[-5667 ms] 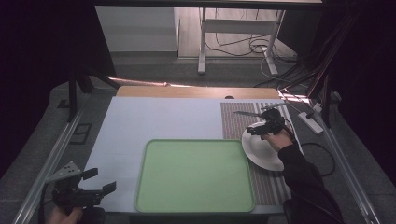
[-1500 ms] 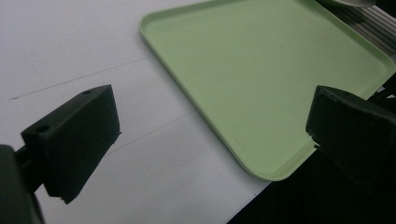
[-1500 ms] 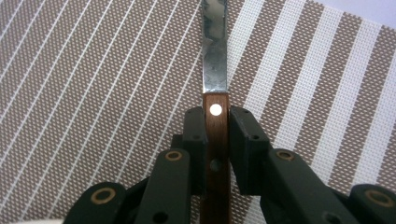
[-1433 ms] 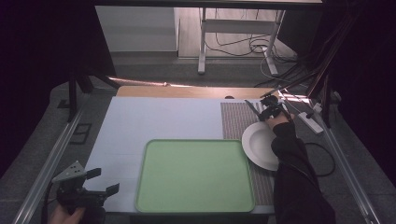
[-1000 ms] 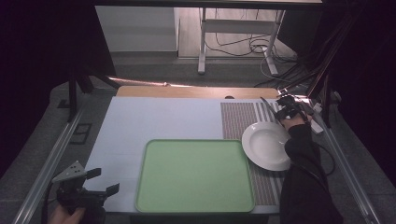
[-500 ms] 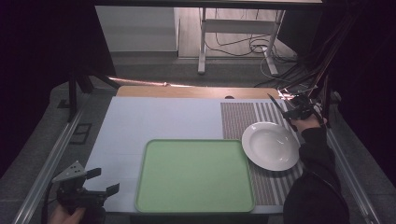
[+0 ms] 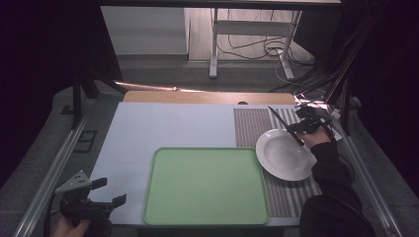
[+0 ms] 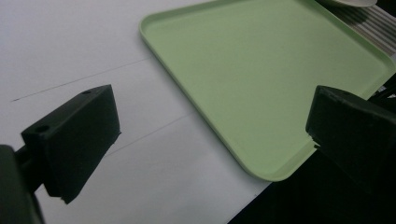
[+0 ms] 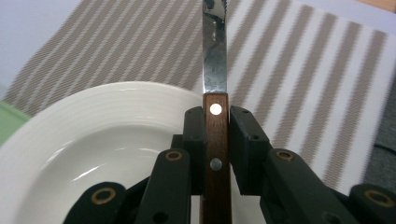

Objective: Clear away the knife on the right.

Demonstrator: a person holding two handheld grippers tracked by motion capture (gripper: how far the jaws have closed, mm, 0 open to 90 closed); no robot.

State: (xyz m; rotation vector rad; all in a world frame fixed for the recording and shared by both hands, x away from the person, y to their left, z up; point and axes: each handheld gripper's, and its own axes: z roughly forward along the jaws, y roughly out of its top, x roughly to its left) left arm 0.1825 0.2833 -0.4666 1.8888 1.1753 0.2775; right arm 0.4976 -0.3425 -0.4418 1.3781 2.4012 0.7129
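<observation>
My right gripper [image 7: 301, 129] is shut on a knife [image 9: 215, 74] with a brown wooden handle and a steel blade. It holds the knife over the far right rim of a white plate [image 7: 285, 155], which lies on a striped placemat [image 7: 253, 123]. The blade [image 7: 276, 117] points away and to the left above the mat. In the right gripper view the plate [image 9: 84, 140] fills the lower left under the jaws. My left gripper [image 7: 104, 191] stands open at the table's near left corner, with nothing between its fingers [image 8: 77, 135]. A green tray [image 7: 205, 183] lies empty in the middle front.
The tray's near corner [image 8: 275, 171] reaches close to the table's front edge. A pale sheet [image 7: 168, 126] covers the table left of the mat. Cables and a power strip [image 7: 341, 111] lie off the table's far right. A desk frame [image 7: 215, 44] stands beyond.
My right gripper has carried the knife from above the plate's far left side out to its far right rim. The plate now shows whole. The left gripper has hardly moved.
</observation>
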